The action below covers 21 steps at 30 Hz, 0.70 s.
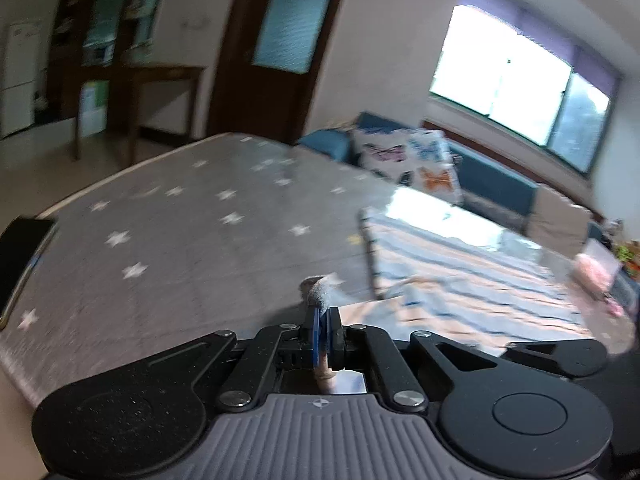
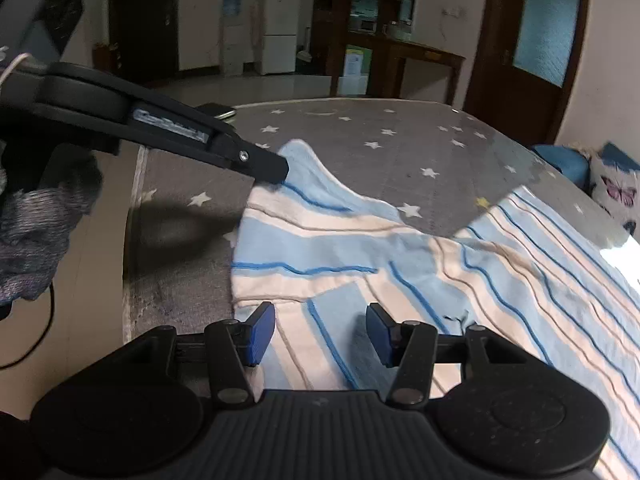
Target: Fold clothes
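A blue-and-cream striped garment (image 2: pixel 420 264) lies spread on the grey star-patterned mat (image 2: pixel 360 148); it also shows in the left wrist view (image 1: pixel 460 264). My left gripper (image 1: pixel 323 320) is shut on a corner of the striped garment, with cloth pinched between its pads. In the right wrist view the left gripper (image 2: pixel 276 170) holds the raised garment corner at the left. My right gripper (image 2: pixel 320 336) is open, its blue pads (image 2: pixel 260 334) hovering just above the near edge of the garment, holding nothing.
The mat (image 1: pixel 180 240) covers a table. A dark phone-like slab (image 1: pixel 20 248) lies at its left edge. A sofa with butterfly cushions (image 1: pixel 416 156) stands behind. A wooden desk (image 2: pixel 416 64) and a fridge (image 2: pixel 280 28) are farther back.
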### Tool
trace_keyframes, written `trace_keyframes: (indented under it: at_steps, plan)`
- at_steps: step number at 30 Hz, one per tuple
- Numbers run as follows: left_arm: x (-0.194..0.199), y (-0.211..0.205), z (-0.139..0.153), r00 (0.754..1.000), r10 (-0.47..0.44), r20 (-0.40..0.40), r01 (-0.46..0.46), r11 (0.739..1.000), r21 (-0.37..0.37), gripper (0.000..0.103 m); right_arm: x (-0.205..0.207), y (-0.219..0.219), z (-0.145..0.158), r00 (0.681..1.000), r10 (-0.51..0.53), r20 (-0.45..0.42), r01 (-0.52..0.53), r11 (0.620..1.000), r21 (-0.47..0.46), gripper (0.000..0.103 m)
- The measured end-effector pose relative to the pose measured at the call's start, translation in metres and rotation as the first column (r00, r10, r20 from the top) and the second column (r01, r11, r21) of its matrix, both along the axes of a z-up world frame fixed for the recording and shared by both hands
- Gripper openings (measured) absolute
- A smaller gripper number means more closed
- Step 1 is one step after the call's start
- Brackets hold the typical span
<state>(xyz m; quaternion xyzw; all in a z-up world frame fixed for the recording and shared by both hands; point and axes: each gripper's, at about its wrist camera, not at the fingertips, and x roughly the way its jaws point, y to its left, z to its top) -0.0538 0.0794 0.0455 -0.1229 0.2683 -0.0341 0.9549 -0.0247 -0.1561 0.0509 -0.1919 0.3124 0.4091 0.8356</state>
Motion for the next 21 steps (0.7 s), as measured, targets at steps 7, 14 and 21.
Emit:
trace_keyframes:
  at_steps: [7,14,21]
  plan:
    - [-0.011,-0.048,0.015,0.963,-0.263,0.063,0.264,0.965,0.002,0.003,0.004,-0.064,0.011,0.985,-0.174,0.016,0.174,0.985,0.011,0.051]
    - [-0.012,-0.091,-0.002,0.870,-0.493,-0.005,0.493,0.870,0.018,0.004,0.003,-0.115,0.014,0.947,-0.322,0.004,0.322,0.947,0.021,0.052]
    - [-0.012,-0.092,-0.004,0.803,-0.594,-0.045,0.595,0.803,0.015,0.007,0.001,-0.132,0.015,0.937,-0.348,-0.019,0.349,0.936,0.045,0.051]
